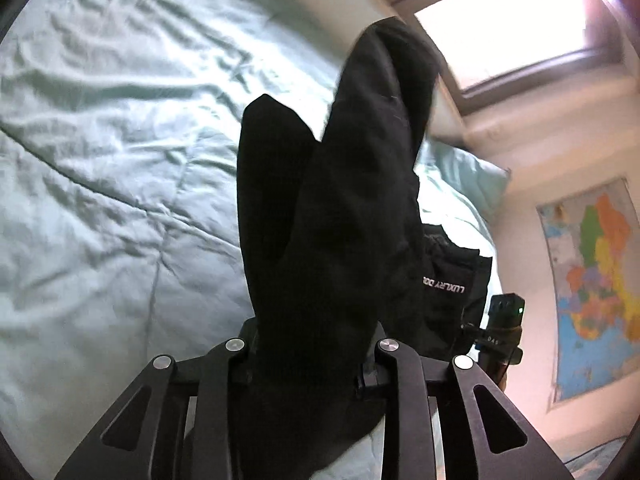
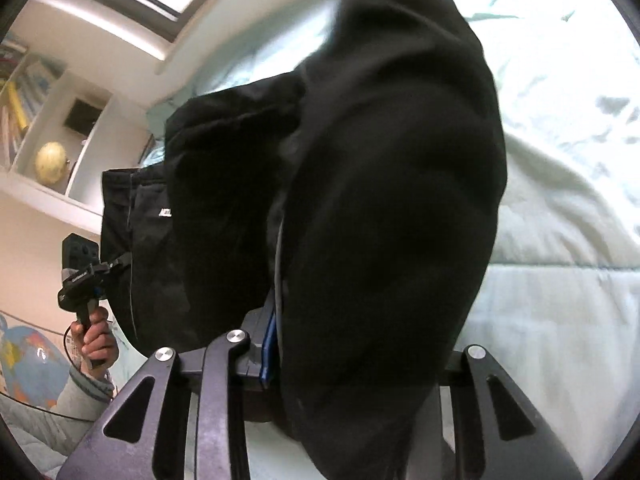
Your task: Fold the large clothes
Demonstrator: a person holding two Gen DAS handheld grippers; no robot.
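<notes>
Here the step in hand looks like lifting the black garment (image 1: pixel 340 208) off the pale green quilt (image 1: pixel 100 160) so it can hang free before being laid out and folded. To do that well, I judge both hands should rise level with each other, far enough apart to pull the held edge taut, and high enough that the trailing fabric clears the bed without dragging or twisting. The left gripper (image 1: pixel 308 364) has its jaws drawn in on a thick bunch of the cloth, which spills up and forward from between them, a white printed label showing on a lower fold. The right gripper (image 2: pixel 352 360) is likewise pinched on a heavy fold of the same garment, which bulges over the fingers and hides the pads. In the right wrist view, the person's hand (image 2: pixel 94 340) holds the other gripper's handle.
</notes>
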